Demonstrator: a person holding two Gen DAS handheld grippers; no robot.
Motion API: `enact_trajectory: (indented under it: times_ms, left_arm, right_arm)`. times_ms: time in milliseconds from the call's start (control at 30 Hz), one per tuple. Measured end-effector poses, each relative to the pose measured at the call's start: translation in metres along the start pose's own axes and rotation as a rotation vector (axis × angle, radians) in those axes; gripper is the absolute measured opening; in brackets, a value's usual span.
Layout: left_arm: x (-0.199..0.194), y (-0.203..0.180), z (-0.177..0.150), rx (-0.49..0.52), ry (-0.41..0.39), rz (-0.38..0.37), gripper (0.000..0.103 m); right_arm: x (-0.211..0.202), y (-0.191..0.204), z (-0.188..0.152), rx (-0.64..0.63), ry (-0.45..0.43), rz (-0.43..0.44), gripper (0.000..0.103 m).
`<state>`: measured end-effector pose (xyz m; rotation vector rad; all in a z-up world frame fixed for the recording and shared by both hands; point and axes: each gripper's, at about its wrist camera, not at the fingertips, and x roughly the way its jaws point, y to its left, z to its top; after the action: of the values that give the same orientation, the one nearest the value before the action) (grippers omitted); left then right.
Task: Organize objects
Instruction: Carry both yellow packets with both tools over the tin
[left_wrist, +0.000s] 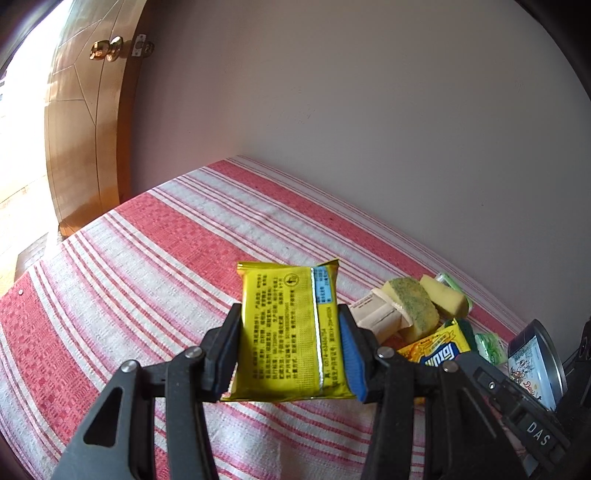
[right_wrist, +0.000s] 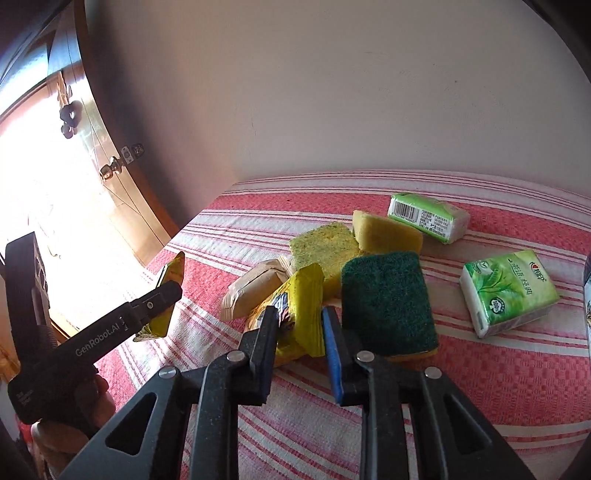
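Green tissue packs (right_wrist: 428, 217): two.

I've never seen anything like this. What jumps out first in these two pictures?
First, the yellow packet held up off the red-striped cloth, clamped in the left gripper. To its right, the right gripper has closed on a crumpled yellow wrapper at the edge of a heap of sponges, the dark green scouring pad right beside it. Two green tissue packs lie apart, further right.
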<state>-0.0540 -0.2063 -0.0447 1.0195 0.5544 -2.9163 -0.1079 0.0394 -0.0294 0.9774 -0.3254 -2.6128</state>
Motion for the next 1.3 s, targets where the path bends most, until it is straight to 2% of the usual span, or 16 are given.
enact_trajectory:
  times_ms: [167, 333, 467, 733, 1033, 1300]
  left_arm:
    - [-0.009, -0.013, -0.002, 0.059, -0.047, 0.04, 0.049]
    - [-0.009, -0.03, -0.01, 0.092, -0.053, 0.043, 0.049]
    - [-0.017, -0.051, -0.014, 0.148, -0.099, 0.04, 0.049]
    - [-0.039, -0.125, -0.022, 0.241, -0.15, -0.046, 0.049]
    - [-0.036, -0.216, -0.042, 0.341, -0.146, -0.148, 0.049]
    - [-0.039, -0.294, -0.068, 0.43, -0.133, -0.242, 0.049]
  right_arm:
    - [-0.034, -0.011, 0.004, 0.028, -0.087, 0.005, 0.017]
    - [-0.061, -0.029, 0.006, 0.065, -0.136, 0.02, 0.017]
    - [-0.087, -0.041, 0.011, 0.078, -0.203, 0.008, 0.017]
    - [-0.142, -0.076, 0.015, 0.049, -0.348, -0.12, 0.017]
    - [-0.185, -0.129, 0.009, 0.088, -0.41, -0.211, 0.017]
    - [-0.223, -0.175, 0.0, 0.103, -0.469, -0.326, 0.017]
